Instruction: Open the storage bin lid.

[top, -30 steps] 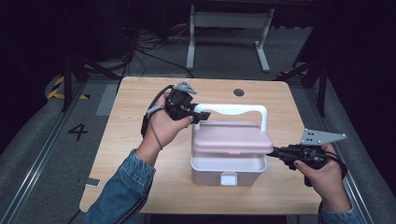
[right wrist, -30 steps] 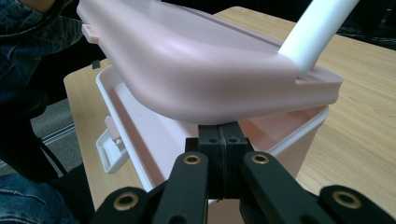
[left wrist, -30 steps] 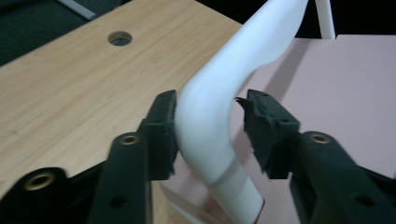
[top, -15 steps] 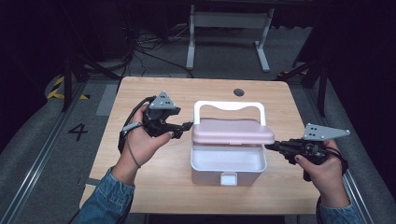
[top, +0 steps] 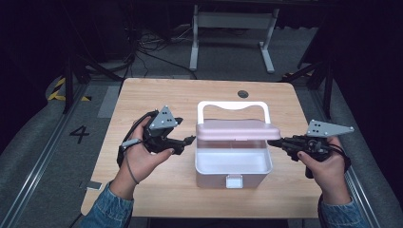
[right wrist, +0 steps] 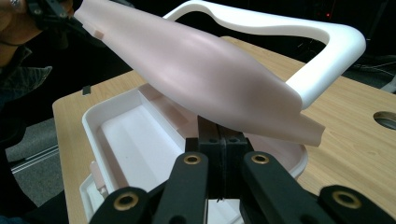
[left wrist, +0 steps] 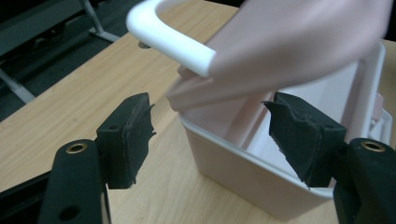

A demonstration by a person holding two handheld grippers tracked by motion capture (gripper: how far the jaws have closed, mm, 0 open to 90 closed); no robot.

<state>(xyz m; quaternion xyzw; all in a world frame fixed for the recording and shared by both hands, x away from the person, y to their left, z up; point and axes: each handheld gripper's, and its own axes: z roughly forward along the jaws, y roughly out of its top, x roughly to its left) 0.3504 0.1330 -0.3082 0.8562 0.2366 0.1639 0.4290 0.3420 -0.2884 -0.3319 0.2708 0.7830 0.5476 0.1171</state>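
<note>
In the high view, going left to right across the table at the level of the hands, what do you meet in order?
Left hand → left gripper with its jaws open → pink box with its lid raised → right gripper with its jaws shut → right hand.

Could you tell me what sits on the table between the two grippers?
The pink box, its lid raised, sits between the left gripper and right gripper in the high view.
</note>
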